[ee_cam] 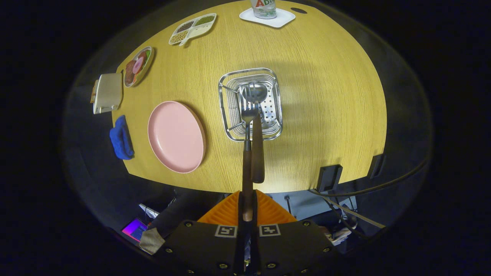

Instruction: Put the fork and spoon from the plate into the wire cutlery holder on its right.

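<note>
The gripper (247,214) was closed on the handle of the fork (247,153), whose long axis ran straight ahead of the fingers, tines foremost. The tines sat over the wire cutlery holder (251,103) on the tabletop (326,96), where the spoon (256,111) already lay with its handle over the near rim. The pink plate (176,136), to the holder's left, was bare, so the remaining move appeared to be a release.
</note>
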### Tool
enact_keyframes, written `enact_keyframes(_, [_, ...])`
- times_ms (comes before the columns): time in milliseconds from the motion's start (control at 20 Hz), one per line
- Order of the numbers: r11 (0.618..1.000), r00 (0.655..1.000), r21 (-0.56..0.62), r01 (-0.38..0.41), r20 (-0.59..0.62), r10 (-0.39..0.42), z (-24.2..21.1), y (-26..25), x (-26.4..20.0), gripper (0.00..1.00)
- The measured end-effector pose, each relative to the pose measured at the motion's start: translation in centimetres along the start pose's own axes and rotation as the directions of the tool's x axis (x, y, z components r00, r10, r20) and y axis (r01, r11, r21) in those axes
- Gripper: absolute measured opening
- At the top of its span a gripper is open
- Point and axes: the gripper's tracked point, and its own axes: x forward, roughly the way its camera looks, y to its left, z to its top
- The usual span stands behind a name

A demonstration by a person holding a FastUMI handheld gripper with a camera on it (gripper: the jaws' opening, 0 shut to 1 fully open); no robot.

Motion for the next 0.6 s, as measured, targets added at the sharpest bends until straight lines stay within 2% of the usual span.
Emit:
enact_keyframes(450, [1.000,0.998,0.000,-0.009,0.061,0.009,0.5,0.4,-1.2,0.15])
enact_keyframes(500, [1.000,0.998,-0.002,-0.009,0.067,0.009,0.6,0.5,-1.3,0.22])
enact_keyframes(600, [1.000,0.997,-0.003,-0.015,0.073,0.015,0.4,0.7,-1.4,0.26])
